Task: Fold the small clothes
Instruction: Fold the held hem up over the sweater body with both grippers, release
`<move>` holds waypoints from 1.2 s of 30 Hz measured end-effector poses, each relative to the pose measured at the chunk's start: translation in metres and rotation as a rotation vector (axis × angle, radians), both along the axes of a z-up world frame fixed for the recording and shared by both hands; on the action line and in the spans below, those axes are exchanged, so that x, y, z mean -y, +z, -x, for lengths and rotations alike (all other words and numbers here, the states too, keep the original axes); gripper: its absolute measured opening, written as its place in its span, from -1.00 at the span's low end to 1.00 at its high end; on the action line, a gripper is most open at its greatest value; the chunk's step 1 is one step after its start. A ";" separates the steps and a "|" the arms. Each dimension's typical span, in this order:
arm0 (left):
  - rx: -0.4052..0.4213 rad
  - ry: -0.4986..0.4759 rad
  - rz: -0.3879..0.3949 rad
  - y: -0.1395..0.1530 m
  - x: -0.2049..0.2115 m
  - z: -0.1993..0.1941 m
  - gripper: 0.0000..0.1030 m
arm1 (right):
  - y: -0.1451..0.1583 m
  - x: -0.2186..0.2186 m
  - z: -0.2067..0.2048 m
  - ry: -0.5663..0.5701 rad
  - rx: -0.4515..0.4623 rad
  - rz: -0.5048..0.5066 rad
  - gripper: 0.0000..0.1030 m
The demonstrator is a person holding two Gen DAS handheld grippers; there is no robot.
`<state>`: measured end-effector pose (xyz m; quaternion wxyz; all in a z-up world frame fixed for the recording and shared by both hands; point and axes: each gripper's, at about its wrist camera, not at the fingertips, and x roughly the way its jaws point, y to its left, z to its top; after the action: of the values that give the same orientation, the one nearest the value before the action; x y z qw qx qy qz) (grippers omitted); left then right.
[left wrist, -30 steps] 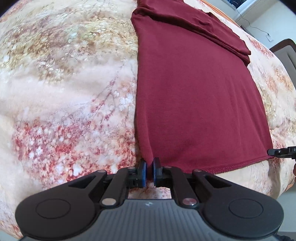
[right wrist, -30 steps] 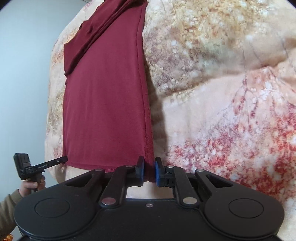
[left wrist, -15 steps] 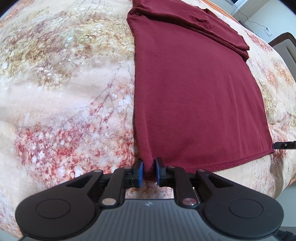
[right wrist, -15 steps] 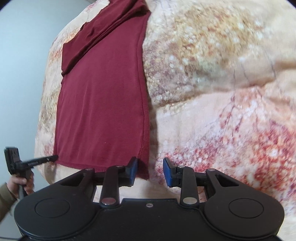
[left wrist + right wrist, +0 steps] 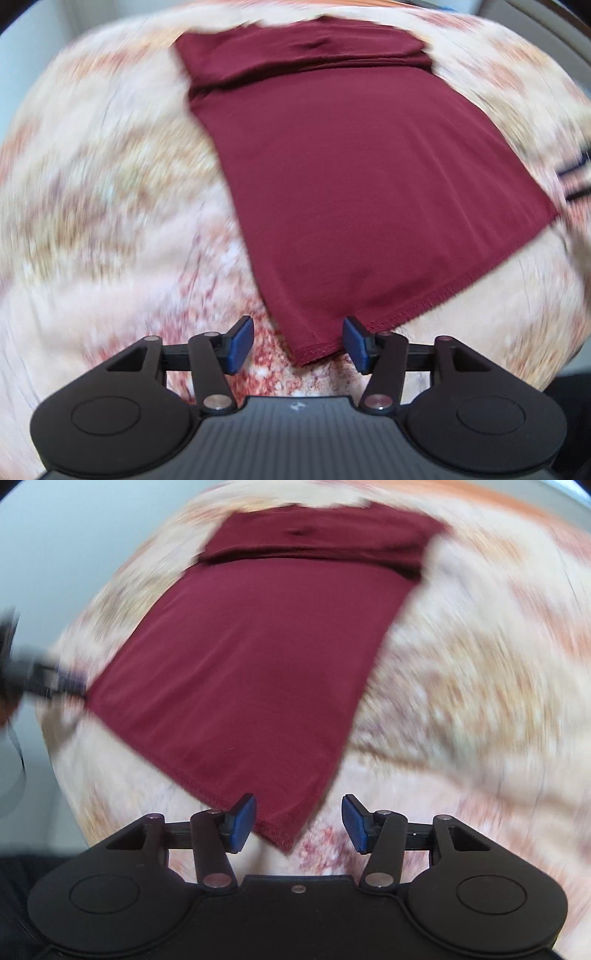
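On the floral bedspread (image 5: 110, 206) a dark red garment (image 5: 362, 177) lies flat, sleeves or top part already folded across its far end, hem nearest the grippers. Left gripper (image 5: 297, 341) hangs over the hem's left corner, jaws opening, blue pads clear of the cloth on both sides: corner sits in the gap, not pinched. Right gripper (image 5: 298, 821) same story over the right corner, jaws opening, cloth corner between them, nothing held.

Step, as I read it: a release after laying the hem out straight; lengthwise fold not yet made. Next move probably needs both grippers to re-pinch the two hem corners, lift together and carry the hem up toward the folded top edge, keeping the pair level so the sides line up.

Hard to make out: both views are motion-blurred, bedspread pattern smeared. The other gripper shows only as a dark streak at each frame edge. Neckline end of the garment runs close to the top rim, detail lost. Person's hand barely visible, cut off.
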<state>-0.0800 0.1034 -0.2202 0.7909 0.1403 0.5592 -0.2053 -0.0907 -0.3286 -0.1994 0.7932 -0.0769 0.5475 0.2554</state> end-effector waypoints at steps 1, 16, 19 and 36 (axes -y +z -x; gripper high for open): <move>0.028 -0.056 -0.031 0.001 0.008 0.003 0.15 | 0.001 -0.010 0.004 0.077 0.036 0.041 0.05; 0.265 -0.695 -0.353 -0.033 0.051 0.061 0.10 | -0.045 -0.077 0.062 0.680 0.272 0.465 0.02; 0.290 -0.752 -0.377 -0.046 0.052 0.064 0.13 | -0.059 -0.080 0.061 0.709 0.266 0.501 -0.12; 0.134 -0.153 0.110 0.012 0.016 -0.183 -0.90 | -0.010 -0.006 -0.164 0.172 0.001 -0.009 -0.82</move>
<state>0.1034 0.0876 -0.2086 0.8149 0.1523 0.4808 -0.2854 0.0736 -0.3226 -0.2098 0.7689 -0.1201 0.5373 0.3252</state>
